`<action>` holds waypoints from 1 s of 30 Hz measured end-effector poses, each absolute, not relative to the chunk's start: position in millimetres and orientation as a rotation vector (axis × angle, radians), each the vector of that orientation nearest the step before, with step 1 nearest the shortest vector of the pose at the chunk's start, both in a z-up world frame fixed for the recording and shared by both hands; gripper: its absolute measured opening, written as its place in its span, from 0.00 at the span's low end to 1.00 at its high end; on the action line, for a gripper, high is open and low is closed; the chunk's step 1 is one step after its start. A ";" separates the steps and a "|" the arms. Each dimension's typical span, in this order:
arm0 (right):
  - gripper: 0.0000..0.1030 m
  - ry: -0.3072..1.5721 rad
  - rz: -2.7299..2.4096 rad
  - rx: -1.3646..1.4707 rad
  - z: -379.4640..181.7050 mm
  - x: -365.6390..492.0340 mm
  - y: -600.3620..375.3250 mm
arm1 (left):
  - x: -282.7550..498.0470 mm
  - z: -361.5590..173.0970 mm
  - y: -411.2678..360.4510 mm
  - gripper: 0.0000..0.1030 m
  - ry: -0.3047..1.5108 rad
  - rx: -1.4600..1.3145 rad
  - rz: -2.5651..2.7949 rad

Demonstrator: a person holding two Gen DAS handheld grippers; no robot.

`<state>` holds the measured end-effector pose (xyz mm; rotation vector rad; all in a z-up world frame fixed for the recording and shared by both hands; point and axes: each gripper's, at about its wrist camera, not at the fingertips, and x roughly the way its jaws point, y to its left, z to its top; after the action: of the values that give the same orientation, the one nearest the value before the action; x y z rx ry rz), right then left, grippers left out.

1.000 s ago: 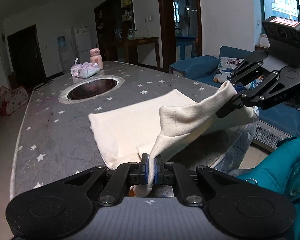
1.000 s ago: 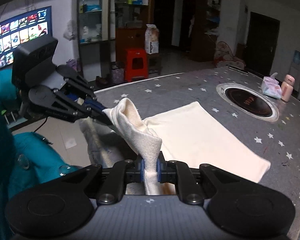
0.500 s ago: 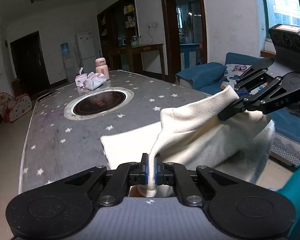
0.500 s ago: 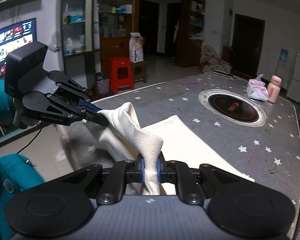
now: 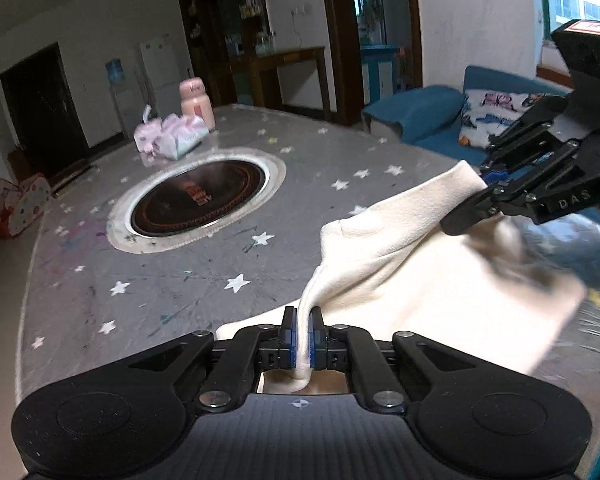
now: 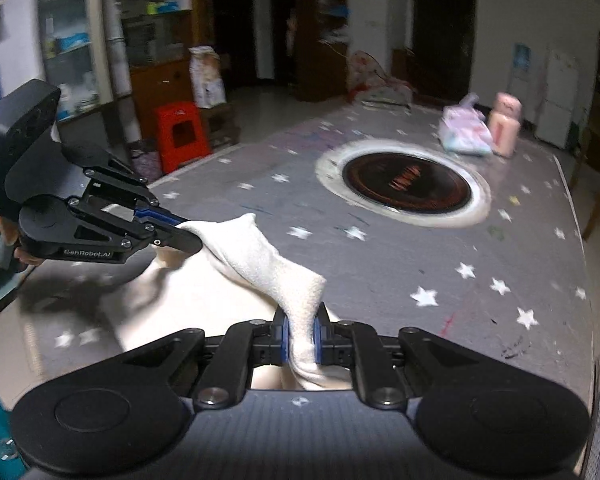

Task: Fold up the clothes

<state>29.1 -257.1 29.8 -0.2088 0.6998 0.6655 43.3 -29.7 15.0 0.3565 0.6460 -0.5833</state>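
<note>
A cream cloth (image 5: 432, 276) hangs between my two grippers above the grey star-patterned table (image 5: 172, 284). My left gripper (image 5: 303, 334) is shut on one corner of it. My right gripper (image 6: 301, 338) is shut on another corner. In the left wrist view the right gripper (image 5: 466, 210) shows at the right, pinching the cloth's far corner. In the right wrist view the left gripper (image 6: 188, 236) shows at the left, pinching the cloth (image 6: 268, 264). The lower part of the cloth drapes onto the table and is blurred.
A round black hotplate (image 5: 198, 200) is set in the table's middle. A pink tissue pack (image 5: 172, 140) and a pink bottle (image 5: 196, 102) stand beyond it. A blue sofa (image 5: 440, 116) lies past the table's right edge, a red stool (image 6: 180, 132) on the other side.
Both grippers have carried the held cloth corners forward over the table toward the hotplate. The cloth has lifted off the table and folds over itself.
</note>
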 end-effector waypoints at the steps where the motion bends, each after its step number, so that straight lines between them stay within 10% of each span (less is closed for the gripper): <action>1: 0.10 0.713 0.648 -0.200 24.0 36.7 -258.5 | 51.9 10.1 -32.9 0.06 0.660 0.356 -0.580; 13: 0.24 0.755 0.402 -0.097 -12.6 75.5 -283.1 | 101.3 -22.8 -55.3 0.20 0.695 0.334 -0.513; 24: 0.24 0.779 0.418 -0.092 -13.1 50.4 -284.0 | 117.6 -24.9 -50.0 0.59 0.690 0.315 -0.469; 30: 0.24 0.810 0.380 -0.052 -28.4 52.2 -295.3 | 120.8 -27.1 -41.5 0.59 0.705 0.263 -0.486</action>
<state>52.2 -295.3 -28.4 -0.0522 0.8100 0.3798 120.8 -41.5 -27.1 0.2631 0.7052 -0.4863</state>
